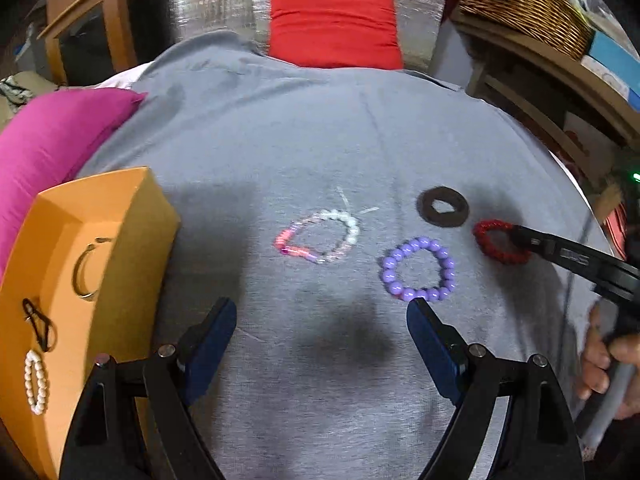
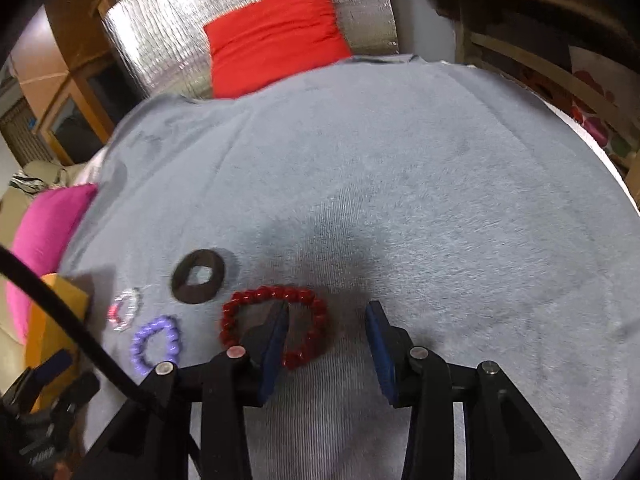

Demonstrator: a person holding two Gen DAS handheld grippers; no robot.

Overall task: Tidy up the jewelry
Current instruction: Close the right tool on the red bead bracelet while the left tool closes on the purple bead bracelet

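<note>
Right wrist view, right tool (image 2: 327,312) tilted down, spread astride red bead bracelet (image 2: 274,326), left tool (image 1: 322,312) spread wide.

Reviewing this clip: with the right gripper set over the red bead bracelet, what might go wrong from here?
1. The right gripper has one finger inside the red bead bracelet and one outside; closing may pinch only a few round beads, which could slip.
2. The black ring lies close beside it and might get nudged.
3. The left gripper hangs open right by the purple bead bracelet; it could knock it.

Open grey cloth (image 2: 440,200) beyond scattered bracelets (image 1: 418,268)
</note>
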